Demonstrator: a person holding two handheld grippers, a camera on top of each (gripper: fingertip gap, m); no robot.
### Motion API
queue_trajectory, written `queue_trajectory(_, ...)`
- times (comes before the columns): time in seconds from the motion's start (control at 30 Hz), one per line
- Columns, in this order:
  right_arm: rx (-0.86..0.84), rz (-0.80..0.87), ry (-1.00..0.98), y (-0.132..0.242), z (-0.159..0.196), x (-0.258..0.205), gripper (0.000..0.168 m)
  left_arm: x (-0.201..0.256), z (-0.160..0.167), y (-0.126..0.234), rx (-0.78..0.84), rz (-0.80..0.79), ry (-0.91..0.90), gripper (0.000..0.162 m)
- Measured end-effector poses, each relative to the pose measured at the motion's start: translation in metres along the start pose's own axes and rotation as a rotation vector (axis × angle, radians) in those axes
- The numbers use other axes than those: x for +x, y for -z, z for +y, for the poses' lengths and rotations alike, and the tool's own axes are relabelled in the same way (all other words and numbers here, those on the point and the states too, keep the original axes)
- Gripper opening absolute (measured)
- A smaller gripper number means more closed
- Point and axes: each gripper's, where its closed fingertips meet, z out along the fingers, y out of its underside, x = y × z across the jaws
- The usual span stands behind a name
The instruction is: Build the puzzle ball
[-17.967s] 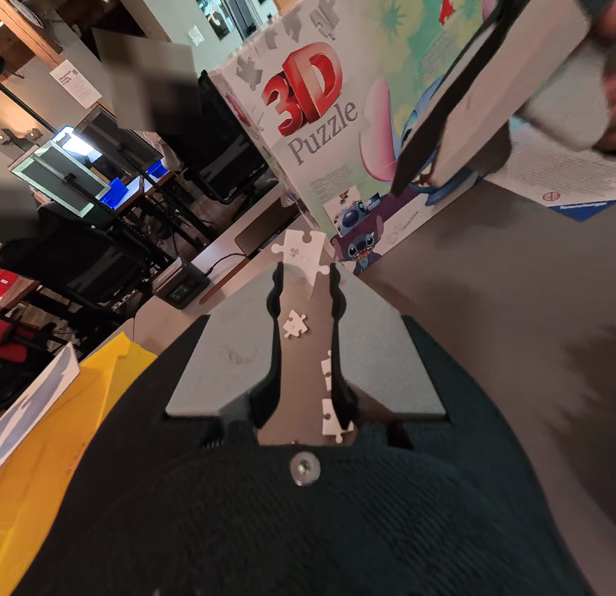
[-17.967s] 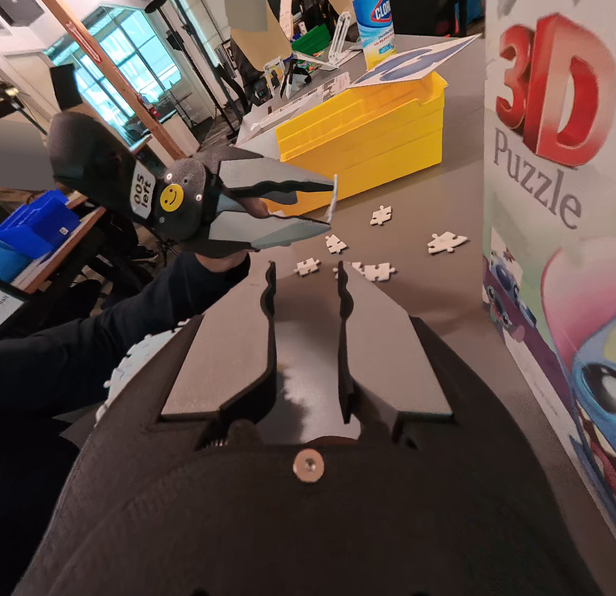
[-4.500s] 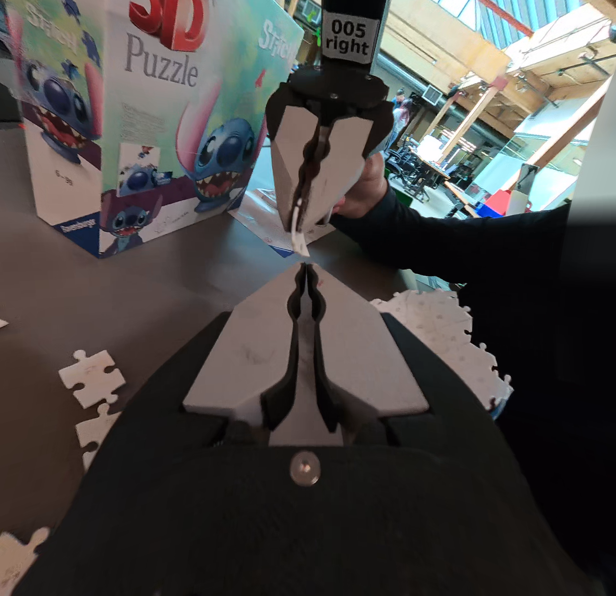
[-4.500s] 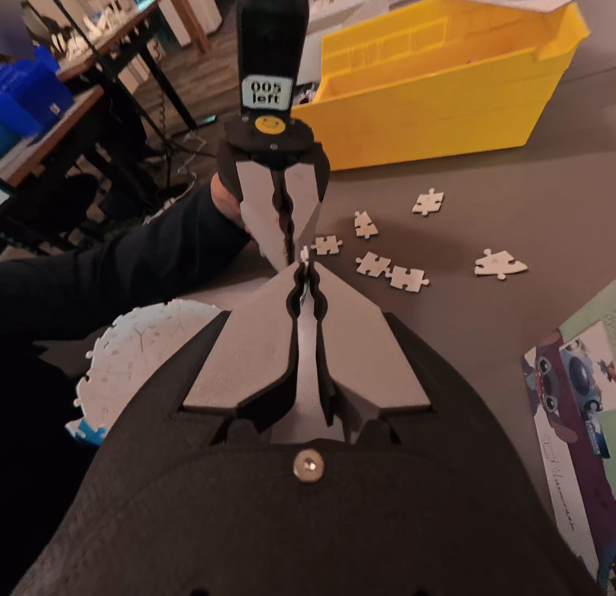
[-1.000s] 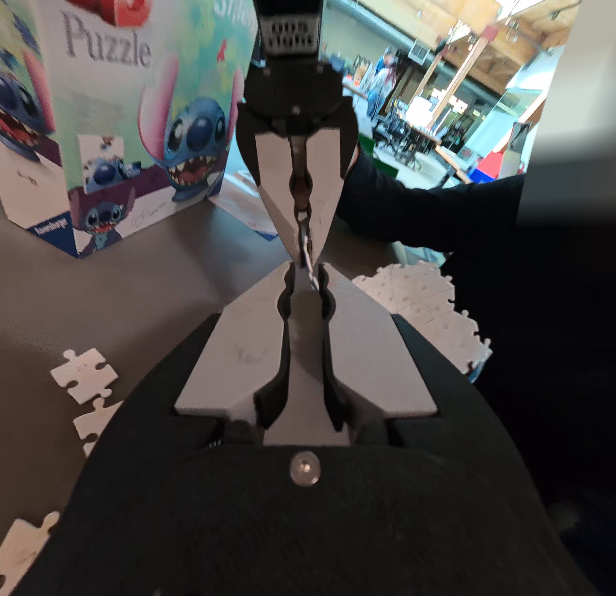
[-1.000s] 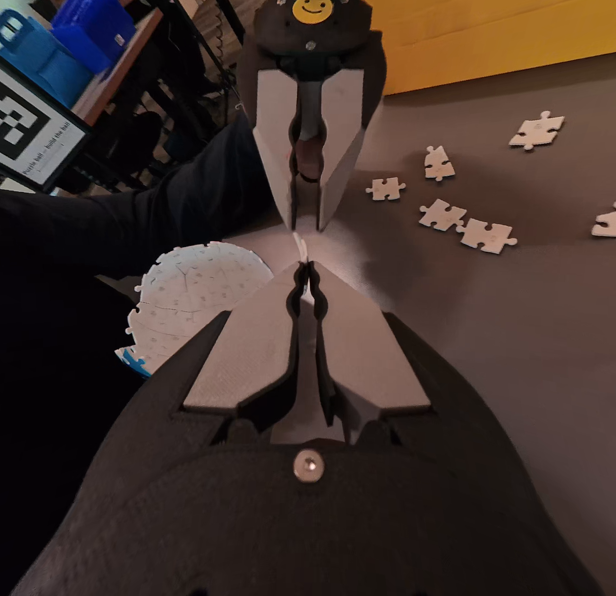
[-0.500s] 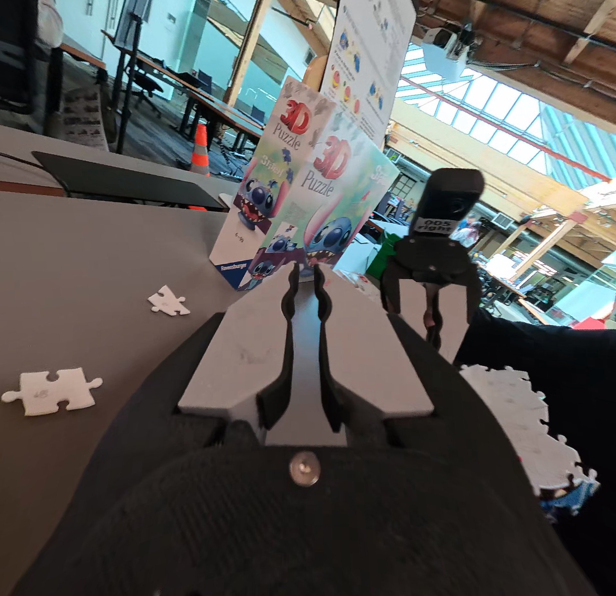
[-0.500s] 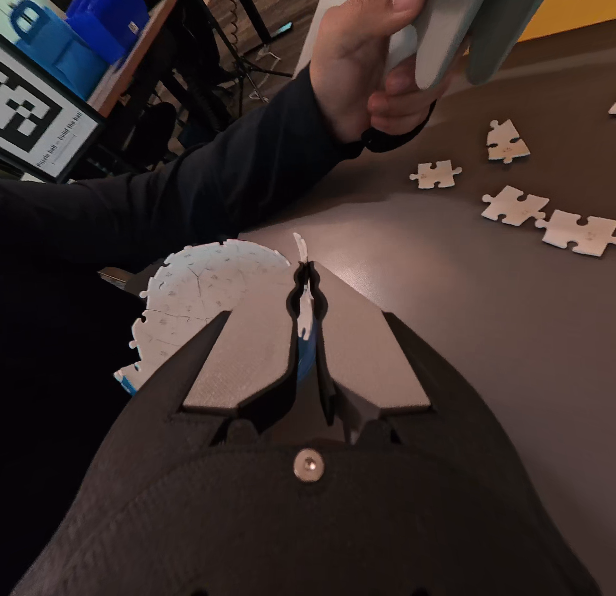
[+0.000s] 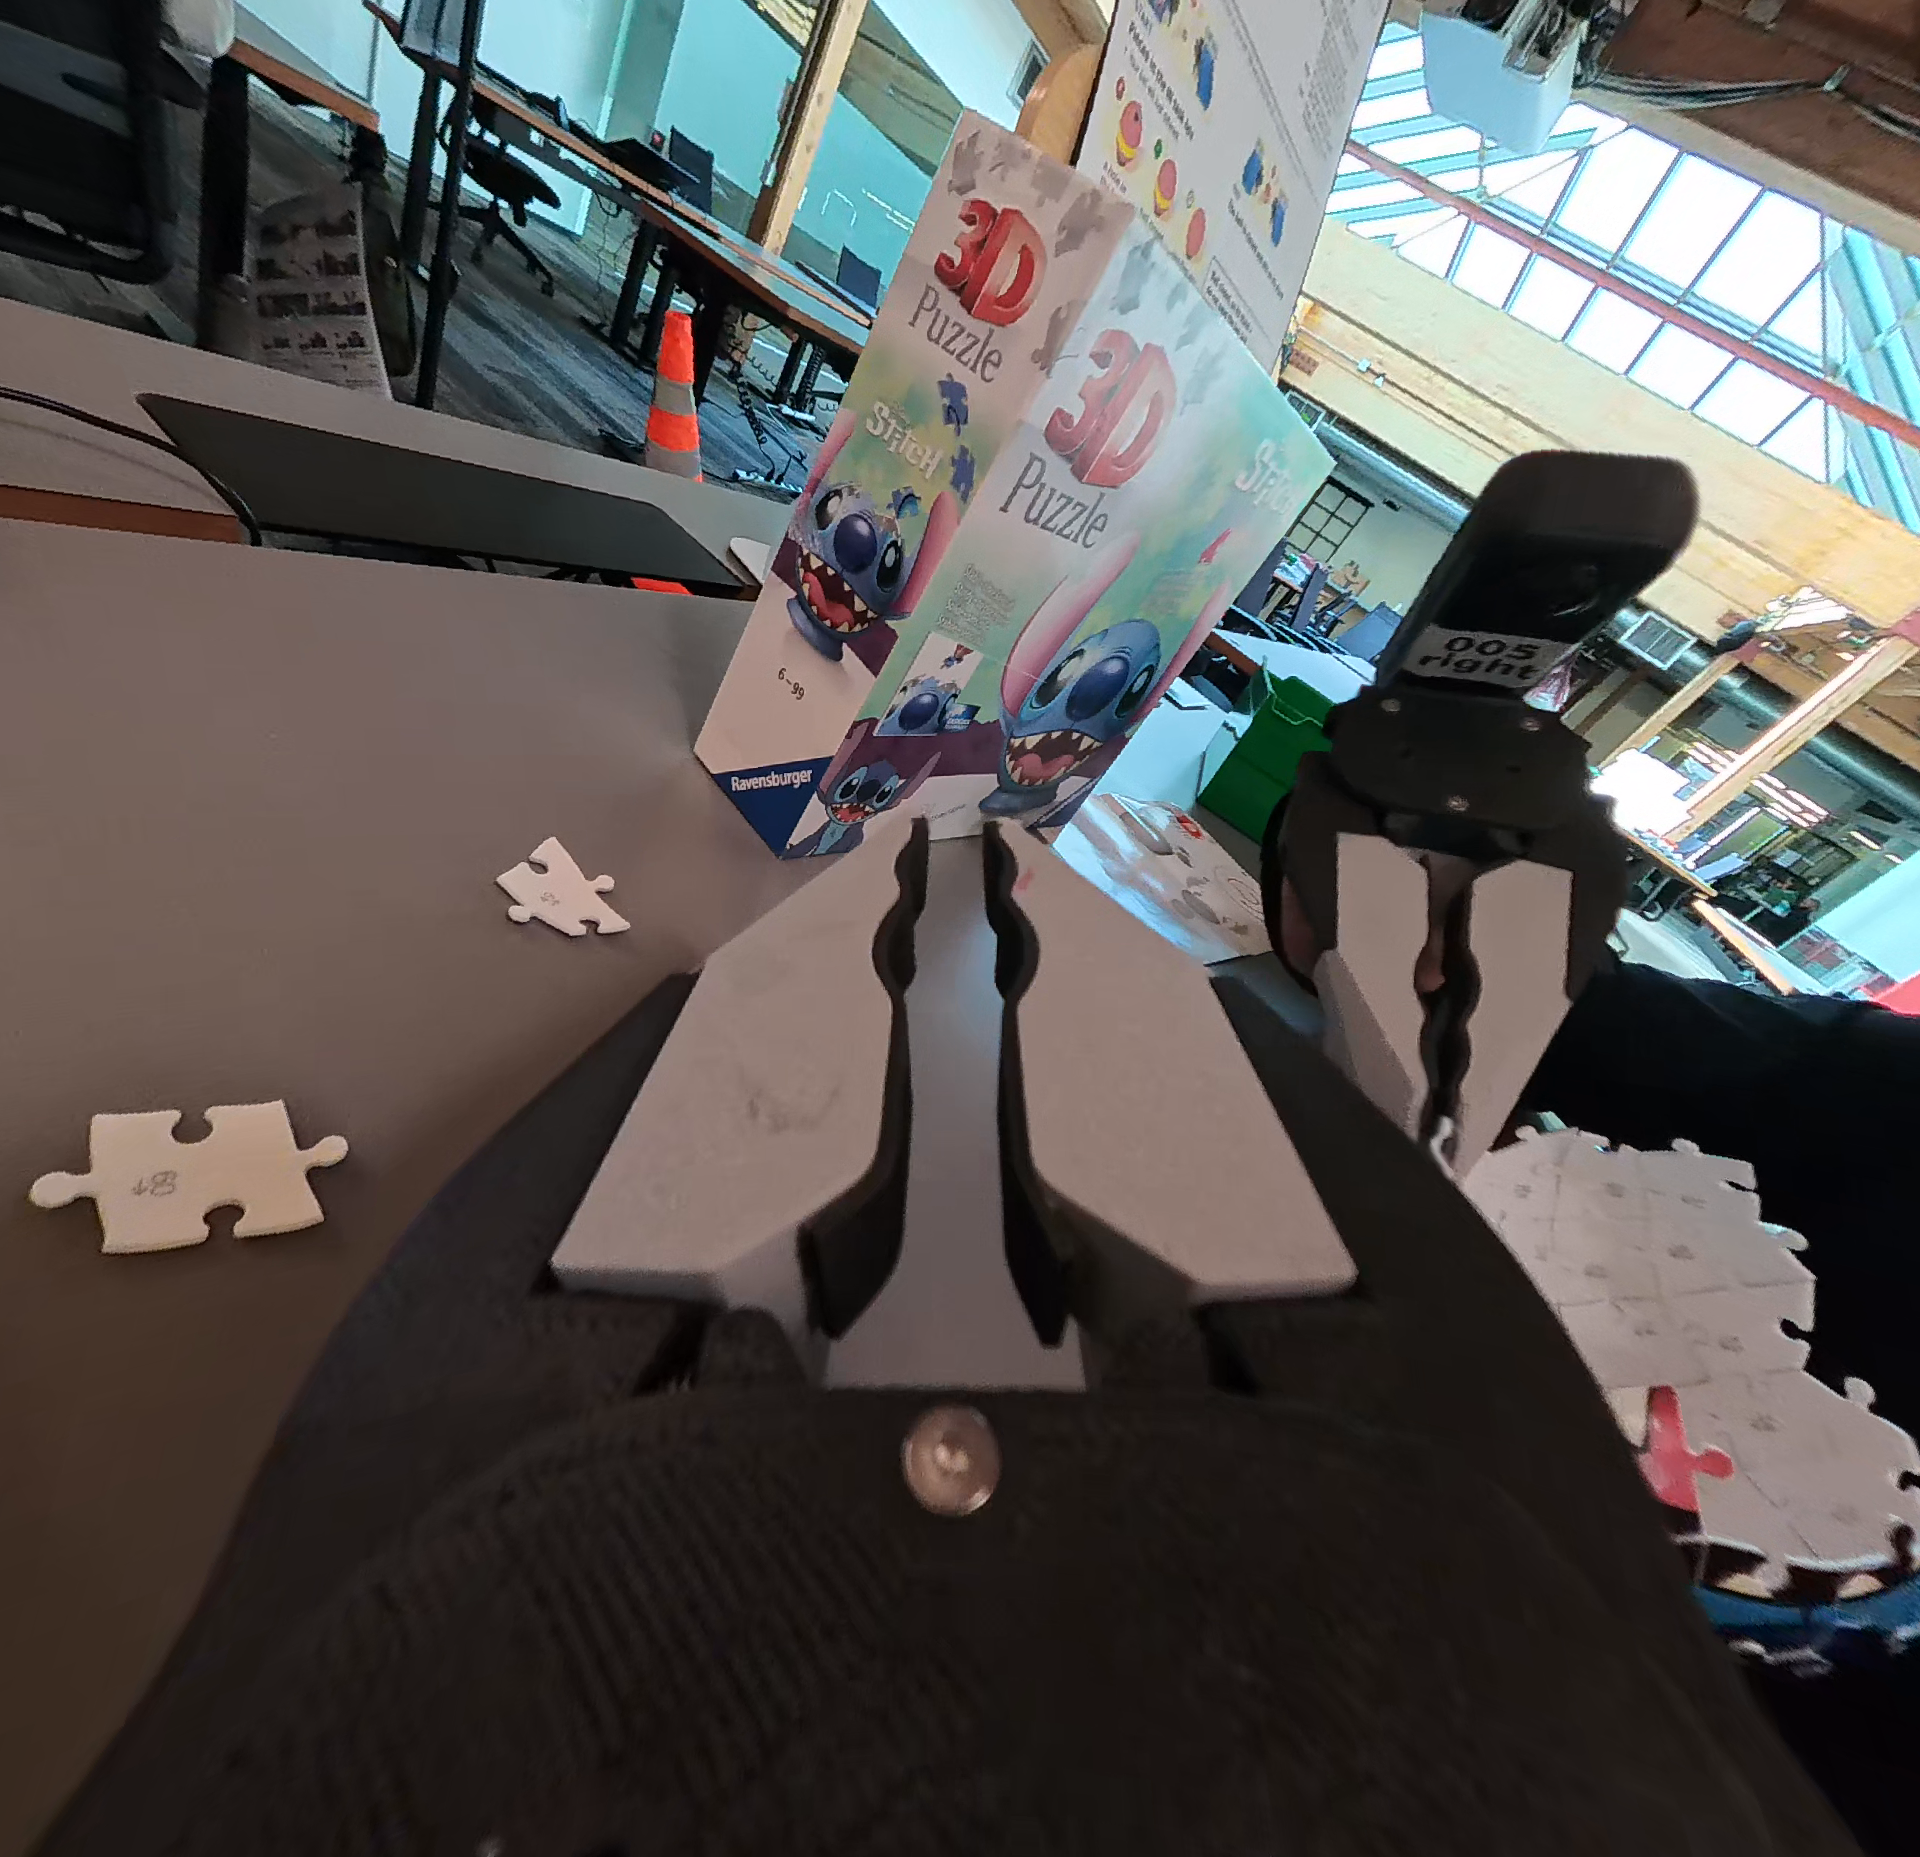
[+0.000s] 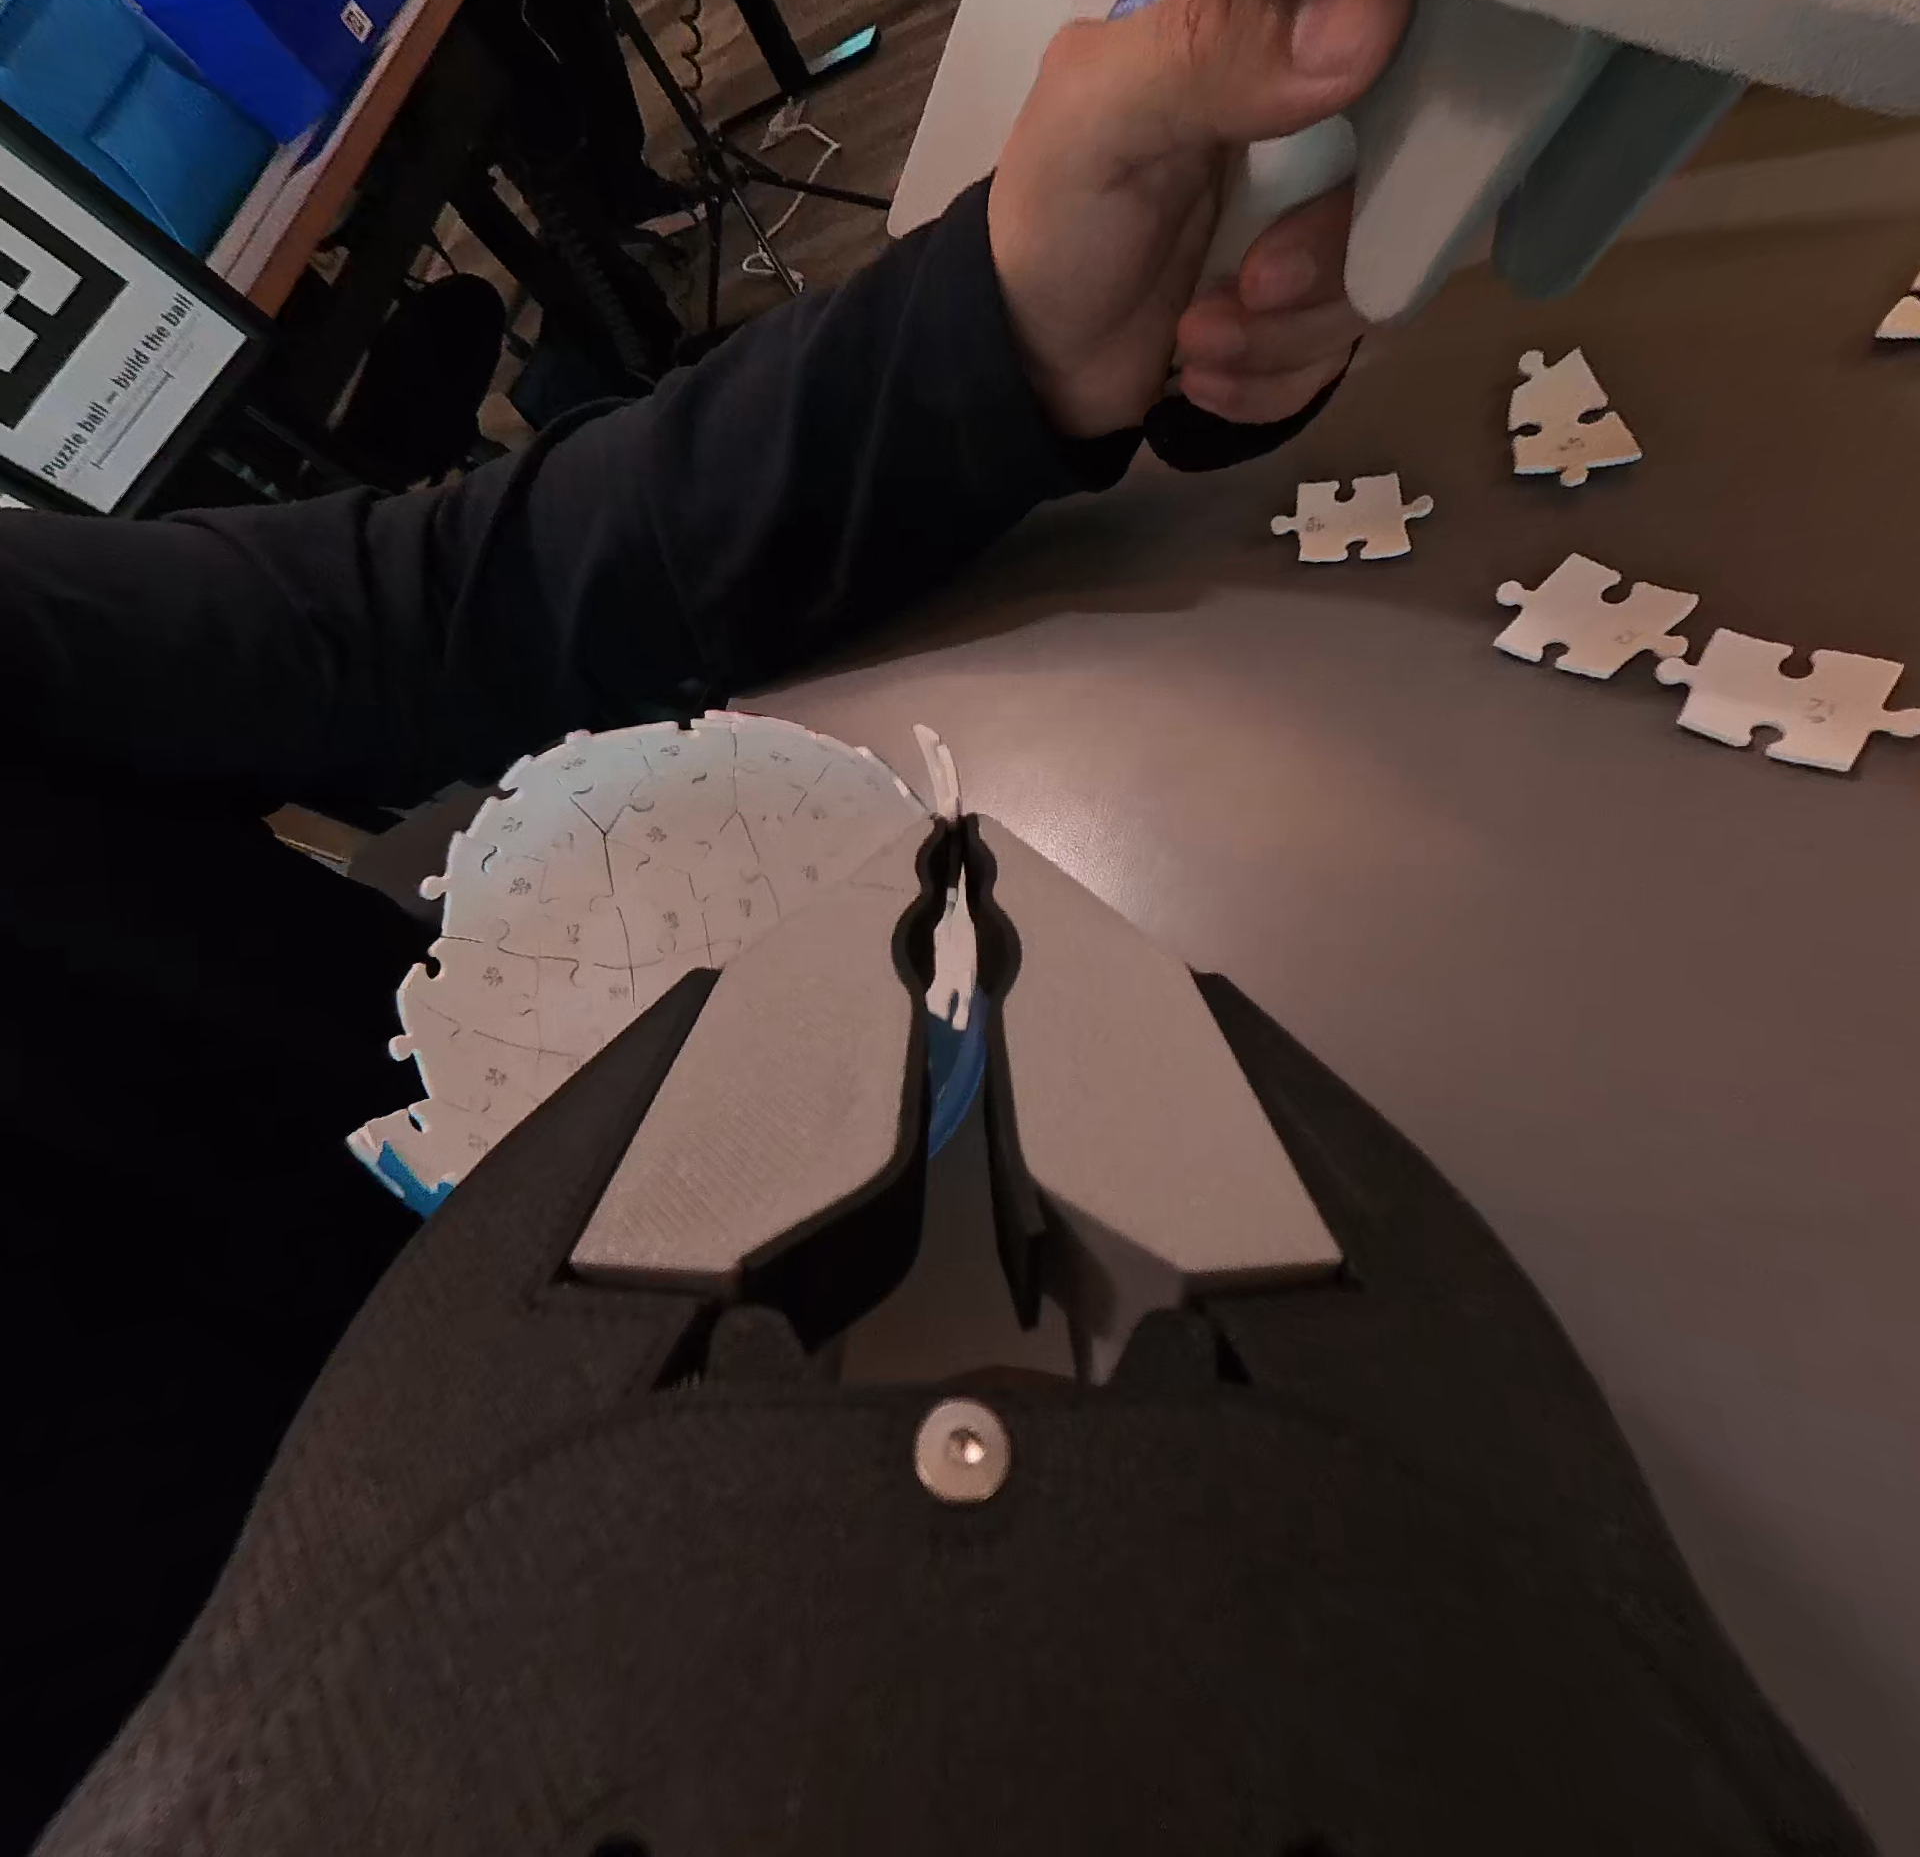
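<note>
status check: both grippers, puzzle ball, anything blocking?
Left gripper open, empty, raised over table. Right gripper shut on a puzzle piece, at rim of half-built puzzle ball. Loose pieces off to the side; nothing blocking.

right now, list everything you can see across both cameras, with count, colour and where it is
puzzle ball shell: one, white inside with blue edge, near table edge, part-built
held puzzle piece: one, white, edge-on in the right gripper
loose puzzle pieces: at least six, white side up, scattered on the table
puzzle box: one, colourful, upright on the far side of the table
table: one, grey-brown
traffic cone: one, orange, on the floor behind
sign with square code: one, black and white, left background
left gripper: grey fingers, slightly apart, empty
right gripper: grey fingers, closed on the piece
hand: one, dark sleeve, grips the left gripper's handle
</note>
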Motion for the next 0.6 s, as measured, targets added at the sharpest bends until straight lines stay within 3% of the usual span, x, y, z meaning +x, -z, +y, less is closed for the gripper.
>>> queue_trajectory(0.23,0.008,0.071,0.048,0.010,-0.002,0.014,0.000,0.003,0.006,-0.004,-0.035,0.012,-0.006,0.009)
queue_trajectory(0.4,-0.047,0.191,0.072,0.024,0.003,0.032,0.000,0.054,0.016,-0.011,-0.111,0.255,-0.052,0.004)
queue_trajectory(0.6,-0.030,0.203,0.010,0.031,0.003,0.043,0.000,0.082,0.056,-0.023,-0.306,0.355,-0.157,0.008)
